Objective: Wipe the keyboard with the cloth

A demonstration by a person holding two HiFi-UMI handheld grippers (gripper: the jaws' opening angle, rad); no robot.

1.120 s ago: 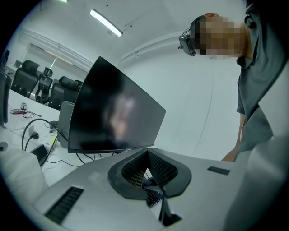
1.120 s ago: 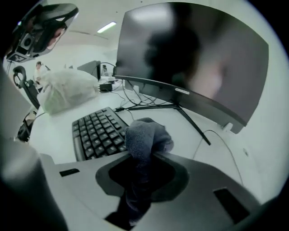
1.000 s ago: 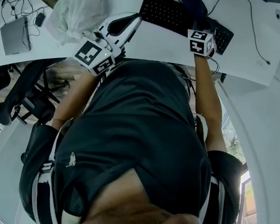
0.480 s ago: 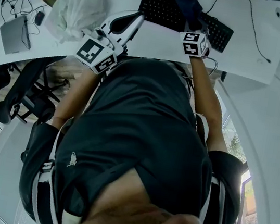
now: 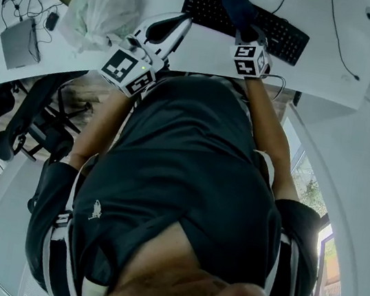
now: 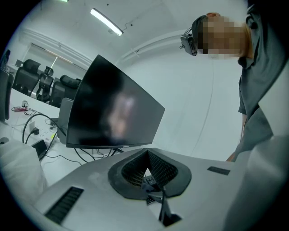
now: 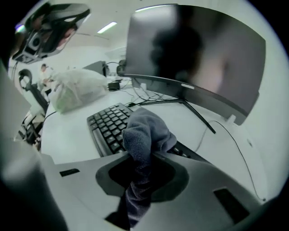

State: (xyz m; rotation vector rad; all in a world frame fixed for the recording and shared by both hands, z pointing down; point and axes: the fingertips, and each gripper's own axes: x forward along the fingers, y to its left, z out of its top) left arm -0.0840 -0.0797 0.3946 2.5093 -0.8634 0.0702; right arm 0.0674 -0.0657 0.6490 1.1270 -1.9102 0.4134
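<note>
far left on the table [image 5: 207, 51] sits a white plastic bag [image 5: 104, 5], well clear of the job. next along, my left hand-held gripper [image 5: 183, 21] hangs over the bare near edge of the table, just left of the keyboard [image 5: 205, 9]. in its own view the jaws are drawn together with nothing between them, and it points up toward the dark monitor [image 6: 113, 113], so it is idle for now.

the keyboard lies across the far middle of the table. the dark cloth [image 5: 236, 7] is bunched on it about mid-length, with the left block of keys bare beside it. my right hand-held gripper [image 5: 249, 33] is clenched on the cloth [image 7: 145, 135]: the tail runs down between the jaws and the wad bulges out past the tips, over the keys. it looks to be resting on them, though i can't be sure how firmly.

i judge the wipe is under way with the left keys yet to cover. to do it well i'd hold the grip tight so the tail doesn't slip, press only enough that the wad flattens onto the key tops, and draw it along the rows in slow straight passes. the keyboard is light and may slide, so my idle left hand-held gripper could steady its near left corner. the cables behind could snag.
</note>
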